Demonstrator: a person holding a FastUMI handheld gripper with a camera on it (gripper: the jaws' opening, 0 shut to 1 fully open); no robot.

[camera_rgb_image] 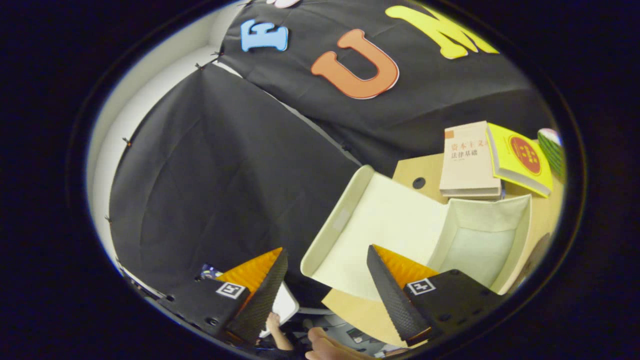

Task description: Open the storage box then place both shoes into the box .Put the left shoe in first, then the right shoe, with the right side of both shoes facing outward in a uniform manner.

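Gripper view: fingers (327, 280) apart, storage box (350, 225) open.

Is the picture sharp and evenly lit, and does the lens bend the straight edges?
Gripper view: the storage box and books look sharp, under soft, even light without hard glare; the fisheye lens curves the box rim and tilts the whole scene; the gripper, its fingers open and holding nothing, looks large near the lens; the box's inner corner is lightly shaded.

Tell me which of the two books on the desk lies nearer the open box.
The beige paperback book is nearer, its lower edge meeting the rim of the cream storage box. The yellow book with the red circle leans past it. The open claw holds nothing.
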